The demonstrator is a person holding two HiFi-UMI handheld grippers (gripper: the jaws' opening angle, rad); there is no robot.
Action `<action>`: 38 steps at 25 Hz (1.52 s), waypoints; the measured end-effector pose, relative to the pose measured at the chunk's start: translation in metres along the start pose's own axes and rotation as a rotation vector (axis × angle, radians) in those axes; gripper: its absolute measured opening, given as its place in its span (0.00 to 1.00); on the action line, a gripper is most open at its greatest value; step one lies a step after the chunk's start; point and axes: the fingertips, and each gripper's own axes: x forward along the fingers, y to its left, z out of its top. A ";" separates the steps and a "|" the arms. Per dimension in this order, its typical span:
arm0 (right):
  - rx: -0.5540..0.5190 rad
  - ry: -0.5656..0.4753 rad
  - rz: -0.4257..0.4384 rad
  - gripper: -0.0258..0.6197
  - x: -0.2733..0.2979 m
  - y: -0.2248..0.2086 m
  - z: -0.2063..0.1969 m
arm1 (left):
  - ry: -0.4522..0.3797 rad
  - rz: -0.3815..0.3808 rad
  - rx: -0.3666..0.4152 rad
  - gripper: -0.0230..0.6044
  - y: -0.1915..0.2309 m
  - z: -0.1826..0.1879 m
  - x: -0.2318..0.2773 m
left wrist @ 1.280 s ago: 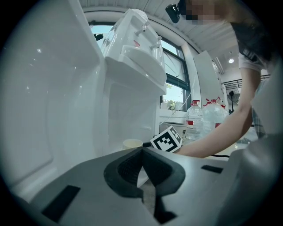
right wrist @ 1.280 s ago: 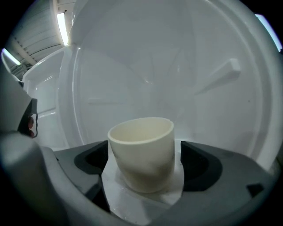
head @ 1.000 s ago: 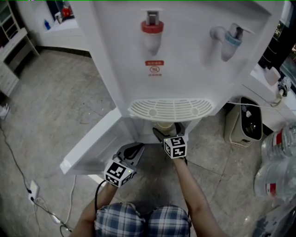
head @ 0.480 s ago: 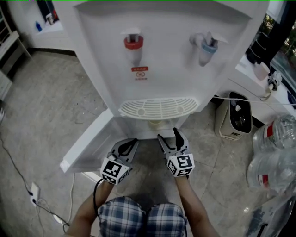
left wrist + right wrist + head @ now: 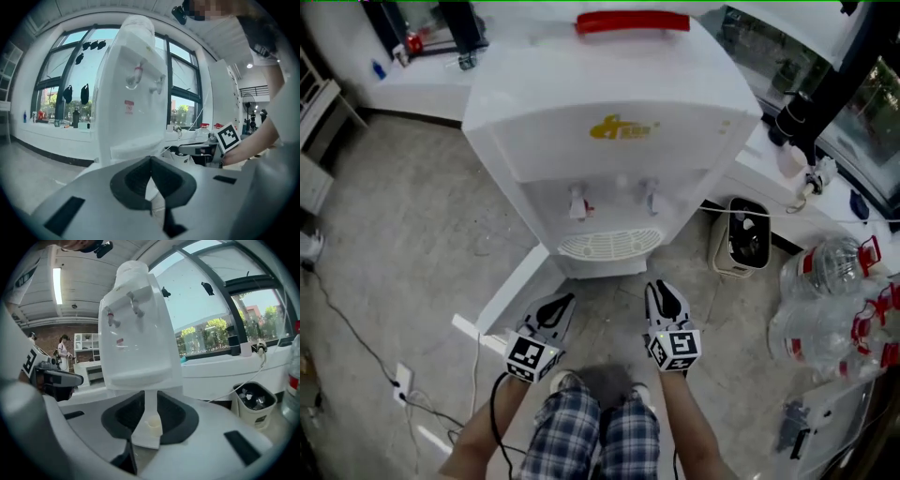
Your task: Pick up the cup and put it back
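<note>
Right gripper [image 5: 150,398] jaws closing, nothing between them. Cup [image 5: 153,424] standing beyond jaw gap, well ahead, at water dispenser [image 5: 136,333] base. Left gripper [image 5: 151,159] jaws sitting together, gripping nothing.

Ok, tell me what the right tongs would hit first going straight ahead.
Probably the cup, seen through the narrow gap of the right tongs, which are closing with nothing between them. It stands low under the dispenser; how far off is unclear.
</note>
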 end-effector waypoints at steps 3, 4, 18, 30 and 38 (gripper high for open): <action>-0.001 0.029 -0.002 0.14 -0.033 0.014 0.051 | -0.006 0.029 -0.019 0.08 -0.006 0.055 -0.036; -0.005 0.037 -0.005 0.12 -0.043 0.019 0.072 | -0.004 0.036 -0.040 0.08 -0.007 0.075 -0.047; 0.012 0.017 -0.074 0.07 -0.159 0.047 0.434 | -0.016 0.092 -0.057 0.08 -0.014 0.426 -0.157; -0.045 -0.137 -0.062 0.07 -0.201 0.053 0.602 | -0.128 0.139 0.023 0.08 -0.015 0.573 -0.181; -0.042 -0.212 -0.073 0.07 -0.217 0.056 0.636 | -0.171 0.150 0.032 0.08 -0.022 0.602 -0.189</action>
